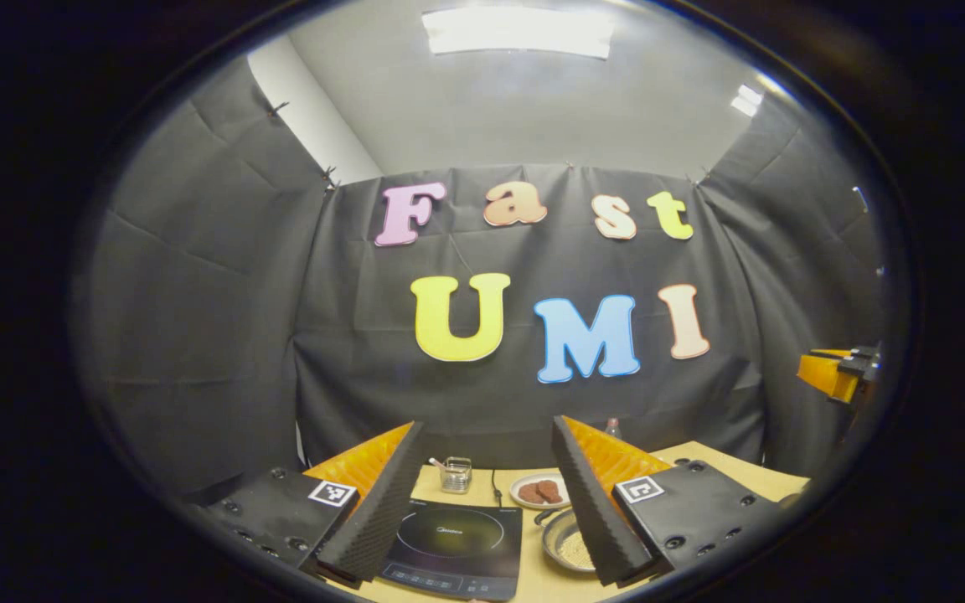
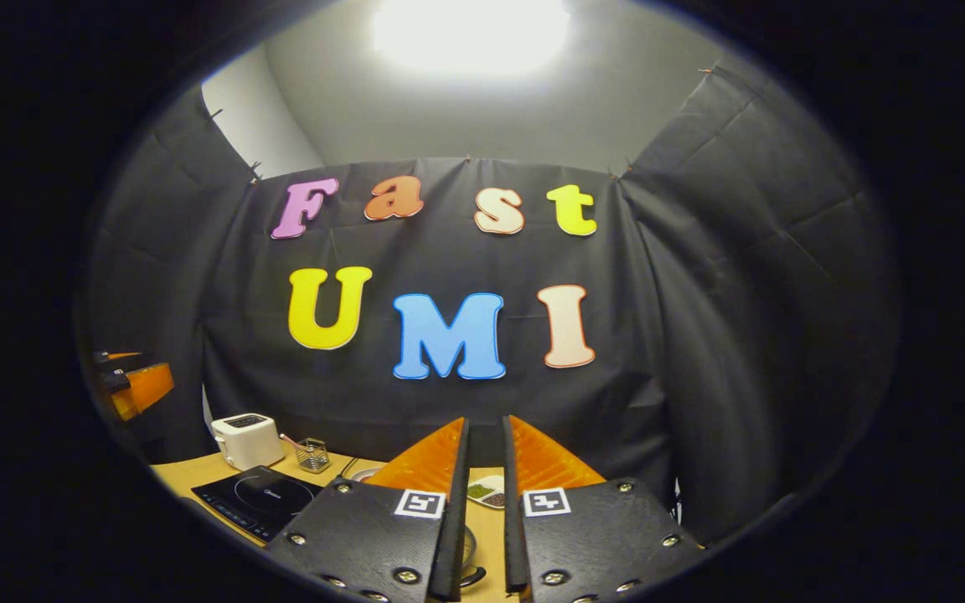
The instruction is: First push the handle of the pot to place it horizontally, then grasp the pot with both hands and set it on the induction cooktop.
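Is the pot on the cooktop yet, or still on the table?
Still on the table: the pot sits beside the induction cooktop, whose glass top is bare.

A round metal pot sits on the desk just right of the induction cooktop, with pale grainy contents inside and a short dark handle angling up-left from its rim. The cooktop is a flat black slab with a ring marked on its bare top.
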`<state>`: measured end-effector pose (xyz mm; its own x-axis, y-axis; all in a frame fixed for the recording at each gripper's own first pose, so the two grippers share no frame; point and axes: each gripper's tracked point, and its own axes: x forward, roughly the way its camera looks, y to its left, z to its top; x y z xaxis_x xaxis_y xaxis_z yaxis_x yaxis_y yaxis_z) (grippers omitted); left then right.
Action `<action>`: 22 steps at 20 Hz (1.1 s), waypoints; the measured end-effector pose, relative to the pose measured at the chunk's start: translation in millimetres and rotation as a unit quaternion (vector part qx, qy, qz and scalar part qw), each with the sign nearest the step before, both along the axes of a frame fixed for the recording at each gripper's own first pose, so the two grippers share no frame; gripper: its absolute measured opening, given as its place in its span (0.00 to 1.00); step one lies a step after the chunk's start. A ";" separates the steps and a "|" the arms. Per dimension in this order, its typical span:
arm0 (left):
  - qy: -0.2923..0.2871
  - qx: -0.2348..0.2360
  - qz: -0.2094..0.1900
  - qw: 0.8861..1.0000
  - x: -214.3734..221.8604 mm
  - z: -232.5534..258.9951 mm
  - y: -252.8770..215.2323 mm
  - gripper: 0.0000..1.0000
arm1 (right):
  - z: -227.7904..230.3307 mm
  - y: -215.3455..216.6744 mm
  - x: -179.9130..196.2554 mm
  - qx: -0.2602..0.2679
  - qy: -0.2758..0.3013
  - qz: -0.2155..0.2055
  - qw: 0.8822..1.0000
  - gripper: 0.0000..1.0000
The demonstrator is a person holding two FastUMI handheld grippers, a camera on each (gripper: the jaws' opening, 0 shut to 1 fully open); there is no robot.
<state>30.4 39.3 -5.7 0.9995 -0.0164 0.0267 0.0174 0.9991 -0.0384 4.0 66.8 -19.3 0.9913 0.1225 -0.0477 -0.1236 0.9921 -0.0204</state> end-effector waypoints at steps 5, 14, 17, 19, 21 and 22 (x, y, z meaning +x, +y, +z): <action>0.014 -0.002 -0.010 1.000 7.5 -18.0 22.8 0.97 | -29.1 41.6 -8.0 -0.026 0.028 0.055 0.998 0.02; 0.024 0.003 0.010 1.000 18.2 -31.8 64.3 0.94 | -132.5 102.8 -37.7 -0.076 0.160 0.176 0.968 0.01; 0.026 0.009 0.025 0.999 27.7 -32.3 65.2 0.99 | -164.1 111.7 -41.0 -0.084 0.195 0.220 0.952 0.01; 0.028 0.011 0.030 0.999 34.6 -33.1 62.6 0.99 | -189.8 112.0 -45.2 -0.075 0.234 0.247 0.937 0.01; 0.033 0.015 0.034 0.999 43.0 -35.3 56.9 0.96 | -216.8 108.9 -52.4 -0.064 0.276 0.267 0.921 0.01; 0.039 0.018 0.039 0.998 47.0 -40.2 56.1 0.94 | -228.4 105.7 -54.7 -0.066 0.295 0.276 0.913 0.01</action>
